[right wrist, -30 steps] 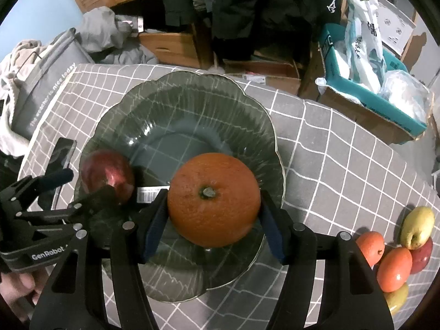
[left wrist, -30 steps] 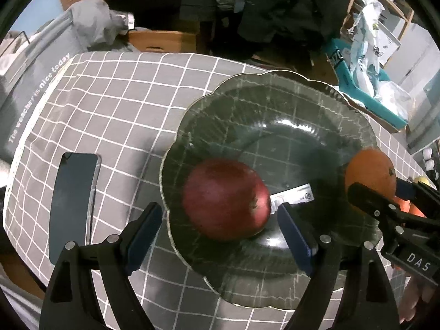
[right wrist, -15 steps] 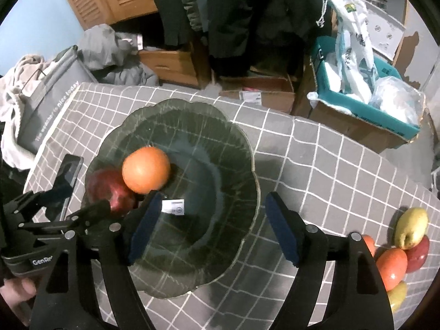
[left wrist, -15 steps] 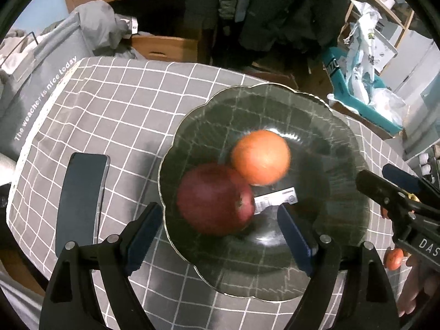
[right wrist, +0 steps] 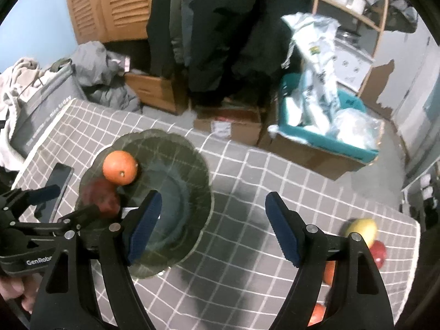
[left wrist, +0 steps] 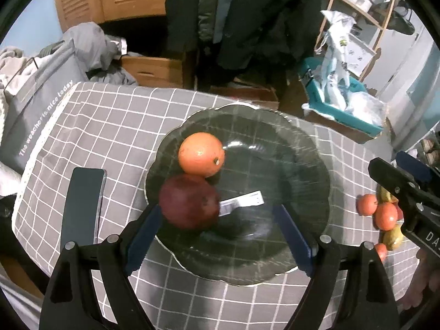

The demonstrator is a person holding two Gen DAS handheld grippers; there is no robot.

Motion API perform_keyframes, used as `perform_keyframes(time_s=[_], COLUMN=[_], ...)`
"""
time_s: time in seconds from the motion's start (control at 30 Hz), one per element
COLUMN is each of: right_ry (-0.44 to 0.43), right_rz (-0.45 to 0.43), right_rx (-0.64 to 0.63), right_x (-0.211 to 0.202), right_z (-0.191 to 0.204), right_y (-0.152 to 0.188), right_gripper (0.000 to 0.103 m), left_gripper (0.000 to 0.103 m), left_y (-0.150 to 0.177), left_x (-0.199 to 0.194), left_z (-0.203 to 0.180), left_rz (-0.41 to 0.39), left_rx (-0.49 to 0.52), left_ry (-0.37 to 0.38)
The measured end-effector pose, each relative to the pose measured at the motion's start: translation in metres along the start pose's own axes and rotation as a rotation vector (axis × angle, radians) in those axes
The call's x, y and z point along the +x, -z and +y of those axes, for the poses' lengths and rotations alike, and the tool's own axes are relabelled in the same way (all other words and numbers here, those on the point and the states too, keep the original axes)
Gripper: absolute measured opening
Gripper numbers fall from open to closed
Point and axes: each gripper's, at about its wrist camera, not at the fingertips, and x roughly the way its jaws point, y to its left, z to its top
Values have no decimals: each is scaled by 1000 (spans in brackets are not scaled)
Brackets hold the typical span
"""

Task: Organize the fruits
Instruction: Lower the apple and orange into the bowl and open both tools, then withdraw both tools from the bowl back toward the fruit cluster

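Observation:
A dark glass plate [left wrist: 297,165] [right wrist: 192,181] sits on the grey checked tablecloth. An orange [left wrist: 201,154] [right wrist: 120,167] and a dark red apple [left wrist: 189,205] [right wrist: 100,195] lie touching on its left side, beside a white label [left wrist: 242,202]. My left gripper [left wrist: 217,236] is open and empty over the plate's near edge, the apple just ahead of its left finger. My right gripper [right wrist: 211,229] is open and empty, raised above the cloth right of the plate. A pile of loose fruit [left wrist: 385,217] [right wrist: 363,236] lies at the table's right end.
A dark phone [left wrist: 82,203] [right wrist: 56,184] lies on the cloth left of the plate. Beyond the far table edge are a grey bag [left wrist: 35,104], cardboard boxes [right wrist: 228,126] and a teal bin [right wrist: 330,134] with plastic bags.
My right gripper opened and let the orange go onto the plate; it rolled beside the apple. Both grippers have pulled up and back, the right one swinging right toward the fruit pile.

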Motion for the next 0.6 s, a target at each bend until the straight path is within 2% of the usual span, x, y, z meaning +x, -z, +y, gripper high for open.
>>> perform_keyframes(time_s=[0.33,0.6], right_ry=[37,71], right_rz=[-85,-170], right_rx=[30,26], right_x=[-53,-99], right_z=[-23,-37], right_y=[6,14], right_gripper=[81,85], left_gripper=[89,93], left_y=[4,6], left_x=[-36,-72], left_z=[-28,-46], left_rz=[-56,-141], left_rx=[54,90], left_ry=[35,64])
